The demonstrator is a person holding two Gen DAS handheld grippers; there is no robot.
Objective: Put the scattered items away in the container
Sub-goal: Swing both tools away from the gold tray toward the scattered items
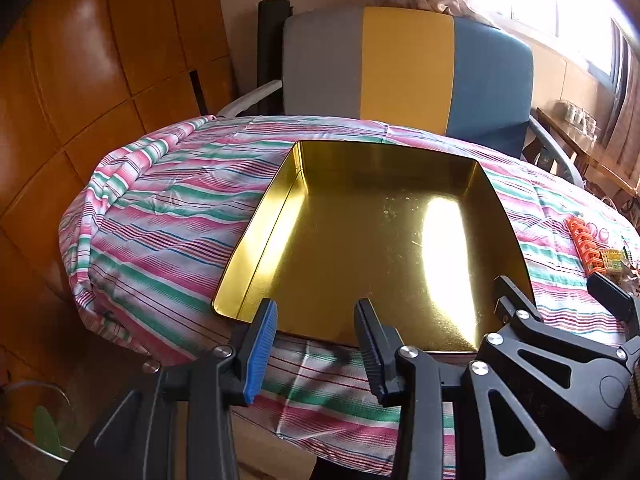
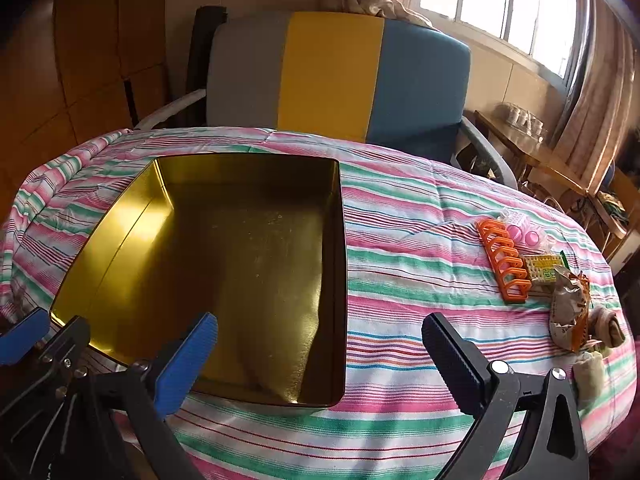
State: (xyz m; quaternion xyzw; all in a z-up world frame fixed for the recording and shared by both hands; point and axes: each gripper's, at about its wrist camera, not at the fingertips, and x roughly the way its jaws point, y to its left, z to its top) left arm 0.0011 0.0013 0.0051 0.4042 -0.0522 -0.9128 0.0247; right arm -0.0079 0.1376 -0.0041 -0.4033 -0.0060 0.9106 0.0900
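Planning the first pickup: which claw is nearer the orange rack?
Right. The right claw hangs open with the orange rack just ahead to its right; the left claw sits farther left, over the gold tin's near rim.

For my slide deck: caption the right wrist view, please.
Open right claw hovers over the striped cloth between the empty gold tin and the scattered items.

- round table under a pink, green and white striped cloth [image 2: 400, 208], wrinkled at its left edge
- shiny gold rectangular metal tin [image 2: 120, 224], open and empty, lying flat on the cloth left of centre
- orange plastic rack with a row of loops [image 2: 505, 266] near the right edge
- touching it: pink round pieces in clear wrap [image 2: 524, 234], a yellow perforated block [image 2: 542, 268]
- crumpled snack wrapper [image 2: 570, 312] just beside them
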